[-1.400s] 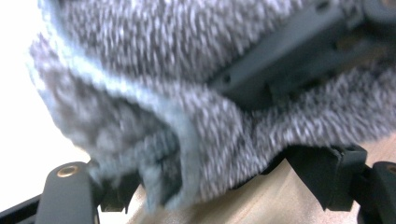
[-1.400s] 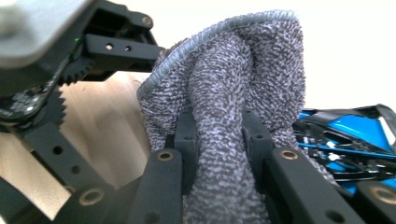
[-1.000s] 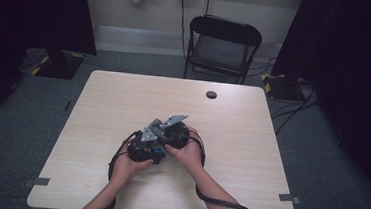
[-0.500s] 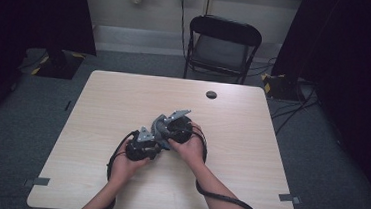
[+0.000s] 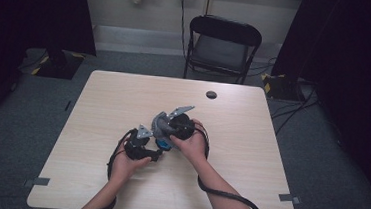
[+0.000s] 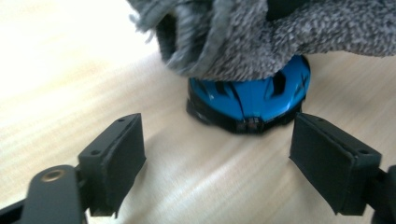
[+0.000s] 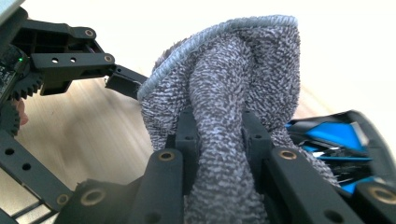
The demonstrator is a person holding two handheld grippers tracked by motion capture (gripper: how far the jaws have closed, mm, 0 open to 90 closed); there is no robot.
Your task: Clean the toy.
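Note:
A small blue toy car [image 6: 250,100] stands on the wooden table [image 5: 123,99]. A grey terry cloth [image 7: 224,93] lies over the car's far end, and my right gripper [image 7: 217,126] is shut on a bunched fold of it. My left gripper [image 6: 217,128] points at the car's near end. Its jaws have just been opening and now stand wide apart, with nothing between the pads [image 6: 116,149]; the car sits just beyond them. In the high view both grippers meet at the table's middle, the left gripper [image 5: 143,144] beside the car [image 5: 162,144] and the right gripper [image 5: 169,126] above it.
A small round black object [image 5: 211,94] lies near the table's far edge. Behind the table stands a black folding chair [image 5: 223,42]. Cables trail from both grippers towards the near edge.
The right gripper with the cloth has drifted slightly towards the far side. The left hand has kept its place beside the car.

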